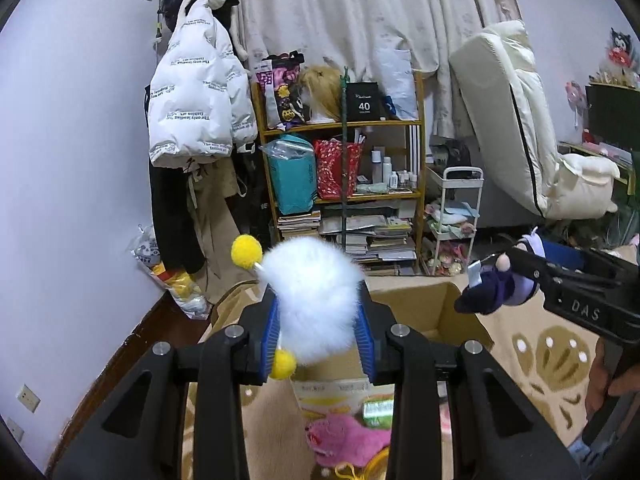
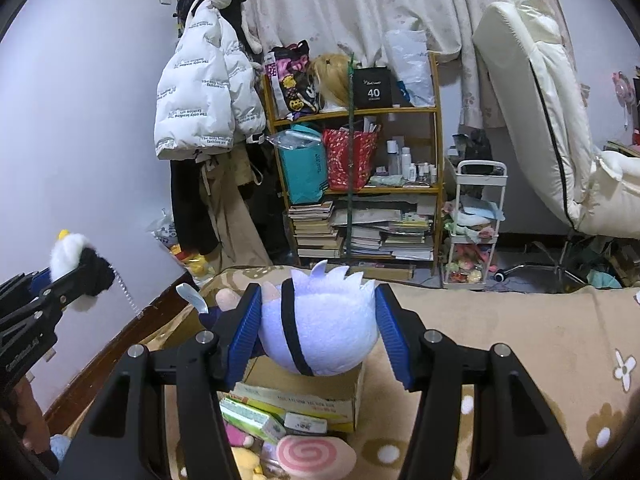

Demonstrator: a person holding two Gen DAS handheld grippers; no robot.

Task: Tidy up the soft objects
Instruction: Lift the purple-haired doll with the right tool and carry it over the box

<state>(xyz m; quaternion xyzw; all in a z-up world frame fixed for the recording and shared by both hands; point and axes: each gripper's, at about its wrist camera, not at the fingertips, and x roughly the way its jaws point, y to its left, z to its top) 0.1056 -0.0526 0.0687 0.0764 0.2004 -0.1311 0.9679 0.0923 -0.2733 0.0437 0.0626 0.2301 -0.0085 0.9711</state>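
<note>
White fluffy toy (image 1: 316, 300) with yellow pom-poms clamped in left tool; pale purple plush doll (image 2: 320, 328) wedged between right tool's blue pads.

White puffer jacket (image 1: 200, 92) beside cluttered wooden shelf (image 1: 340, 160), cream mattress (image 1: 520, 120) against curtain (image 1: 340, 12)

The left tool (image 1: 322, 322) hides the lower half of the white fluffy toy (image 1: 316, 296) and much of the cardboard box (image 1: 452, 308) behind it. The right tool (image 2: 318, 328) covers the sides of the pale plush head (image 2: 320, 328), whose face cannot be seen. Print on the small packets (image 2: 256, 420) near the bottom edge is too blurred to read.
</note>
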